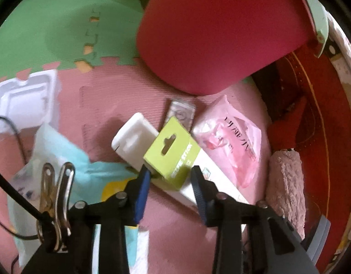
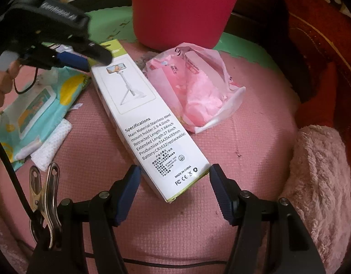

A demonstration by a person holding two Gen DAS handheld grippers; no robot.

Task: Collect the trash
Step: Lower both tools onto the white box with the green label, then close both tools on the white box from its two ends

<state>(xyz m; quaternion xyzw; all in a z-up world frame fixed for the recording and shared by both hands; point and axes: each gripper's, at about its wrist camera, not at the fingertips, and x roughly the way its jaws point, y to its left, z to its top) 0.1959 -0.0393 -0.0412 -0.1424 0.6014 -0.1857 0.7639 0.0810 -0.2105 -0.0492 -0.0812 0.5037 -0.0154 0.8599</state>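
Down on the pink foam mat (image 2: pixel 175 217), your white selfie-stick box (image 2: pixel 150 123) lies flat, its far green-tabbed end toward the red bin (image 2: pixel 184 9). Your left tool (image 1: pixel 171 173) straddles that green hang tab (image 1: pixel 168 150), fingers spread either side; whether the pads touch it, you can't tell. Your right tool (image 2: pixel 174 178) brackets the near end of the box, fingers spread and apart from the cardboard. Just right of the box sits the crumpled pink plastic bag (image 2: pixel 198 86); left of it lies a blue-green wipes packet (image 2: pixel 36 109). A fuzzy pink cloth (image 2: pixel 319 182) edges the mat's right side.
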